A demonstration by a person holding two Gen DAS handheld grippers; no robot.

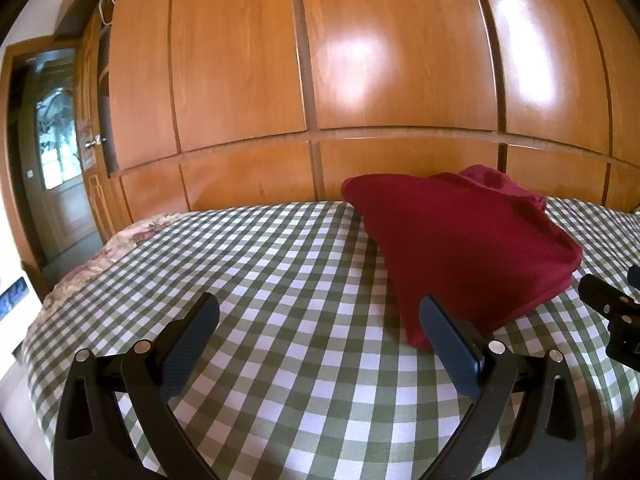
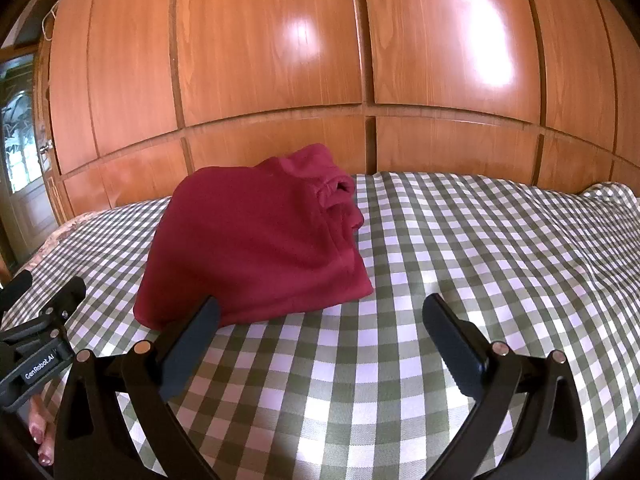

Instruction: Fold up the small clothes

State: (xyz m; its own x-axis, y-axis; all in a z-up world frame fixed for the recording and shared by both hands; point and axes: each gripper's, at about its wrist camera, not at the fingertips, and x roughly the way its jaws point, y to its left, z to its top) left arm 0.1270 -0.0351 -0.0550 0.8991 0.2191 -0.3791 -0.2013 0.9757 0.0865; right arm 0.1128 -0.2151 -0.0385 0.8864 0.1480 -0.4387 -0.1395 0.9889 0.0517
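A red garment lies folded on the checked bed, at 11 o'clock from the right tool and 1 o'clock from the left tool — both gaping, empty. Soft, light and floppy by its look — best pinched at a corner or folded edge.
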